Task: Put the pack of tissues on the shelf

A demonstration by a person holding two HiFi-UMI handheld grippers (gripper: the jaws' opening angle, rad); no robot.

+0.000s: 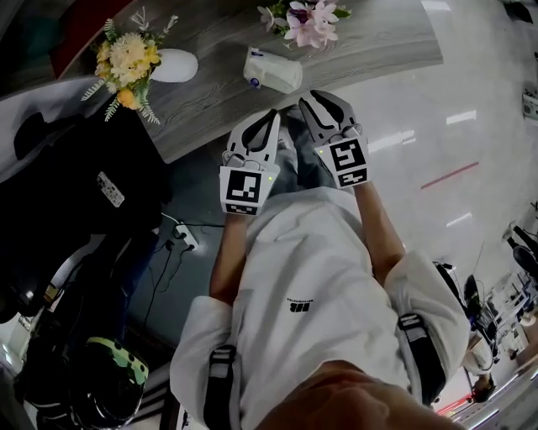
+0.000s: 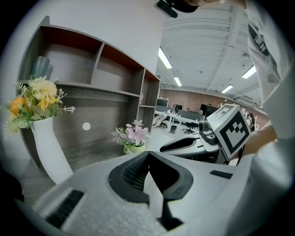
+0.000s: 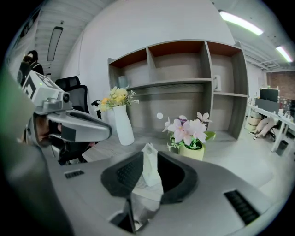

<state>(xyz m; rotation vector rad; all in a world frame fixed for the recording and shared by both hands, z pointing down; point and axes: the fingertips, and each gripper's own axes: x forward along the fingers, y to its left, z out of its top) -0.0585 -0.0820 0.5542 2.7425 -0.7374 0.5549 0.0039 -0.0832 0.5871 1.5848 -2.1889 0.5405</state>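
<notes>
**Bright room, bent edges**

Ceiling lights (image 2: 166, 57) blaze overhead, and glare streaks the glossy floor (image 1: 395, 138). Both gripper views bulge and fall to black corners. The left gripper (image 2: 148, 154) looms soft, out of focus. Deep shadow beneath the table (image 1: 210, 92).

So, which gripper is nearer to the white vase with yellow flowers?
Left. The white vase stands to the left gripper's left; the right gripper is on its far side.

From our head we look steeply down over our torso (image 1: 311, 285) at the grey surface (image 1: 210, 117). Cameras on the left tool (image 1: 271, 117) and right tool (image 1: 318, 99) look closely along their jaws toward the shelf (image 3: 184, 83). All three views share the pink flowers (image 1: 307, 21).
</notes>
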